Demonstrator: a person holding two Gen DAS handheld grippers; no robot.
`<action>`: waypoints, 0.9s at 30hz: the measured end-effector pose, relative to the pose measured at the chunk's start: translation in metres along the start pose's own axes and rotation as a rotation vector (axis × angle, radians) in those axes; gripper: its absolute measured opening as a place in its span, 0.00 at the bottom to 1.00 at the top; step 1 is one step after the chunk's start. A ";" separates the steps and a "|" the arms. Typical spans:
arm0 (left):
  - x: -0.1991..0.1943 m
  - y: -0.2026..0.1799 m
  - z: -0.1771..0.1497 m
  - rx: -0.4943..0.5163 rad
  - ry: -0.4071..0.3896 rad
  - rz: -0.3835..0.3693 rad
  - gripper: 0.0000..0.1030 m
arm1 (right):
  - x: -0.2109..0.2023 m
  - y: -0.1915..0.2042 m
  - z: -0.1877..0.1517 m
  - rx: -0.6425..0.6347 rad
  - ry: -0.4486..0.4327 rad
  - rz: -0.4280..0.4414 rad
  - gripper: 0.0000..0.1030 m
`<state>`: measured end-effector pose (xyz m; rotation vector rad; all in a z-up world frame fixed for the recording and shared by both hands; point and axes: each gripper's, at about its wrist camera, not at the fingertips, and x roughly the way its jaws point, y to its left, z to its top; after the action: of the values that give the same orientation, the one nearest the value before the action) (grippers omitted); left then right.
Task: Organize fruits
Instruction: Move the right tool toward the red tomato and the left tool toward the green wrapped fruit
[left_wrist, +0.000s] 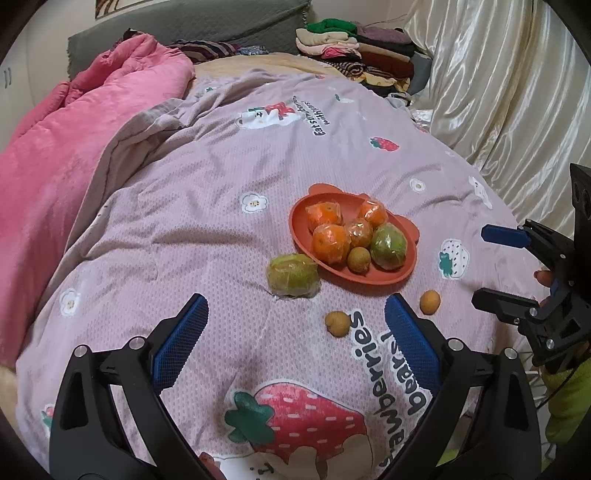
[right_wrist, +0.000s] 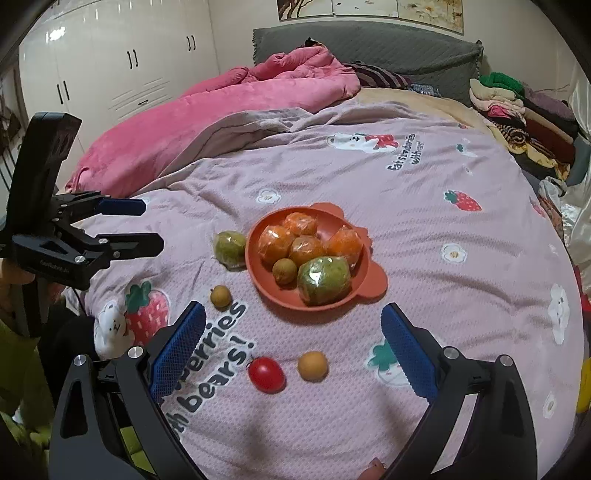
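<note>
With both the left hand-held gripper (left_wrist: 295, 332) and right hand-held gripper (right_wrist: 293, 338) held apart and empty, loose fruit remained outside the orange plate (right_wrist: 266, 284); the cherry tomato (right_wrist: 266, 373) likely needed grasping next.

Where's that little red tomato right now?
The red tomato shows only in the right wrist view, lying on the strawberry-print blanket just left of a small tan round fruit, nearer the camera than the orange plate.

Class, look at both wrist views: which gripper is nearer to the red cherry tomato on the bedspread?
Right. The right gripper hangs open with the cherry tomato lying between its fingers. The left gripper is off toward the far left side, beyond the small brown fruit.
</note>
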<state>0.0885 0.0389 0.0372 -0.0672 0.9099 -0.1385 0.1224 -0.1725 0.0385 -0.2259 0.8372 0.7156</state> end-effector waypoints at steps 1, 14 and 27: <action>0.000 -0.001 -0.001 0.000 0.000 -0.001 0.88 | -0.001 0.001 -0.002 0.003 0.000 0.002 0.93; 0.002 -0.008 -0.018 0.003 0.021 0.001 0.88 | -0.003 0.003 -0.027 0.020 0.031 0.003 0.93; 0.011 -0.017 -0.035 0.009 0.059 0.007 0.88 | -0.001 0.004 -0.045 0.040 0.049 0.028 0.93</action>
<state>0.0658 0.0209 0.0090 -0.0519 0.9686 -0.1380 0.0925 -0.1900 0.0095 -0.1970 0.9018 0.7215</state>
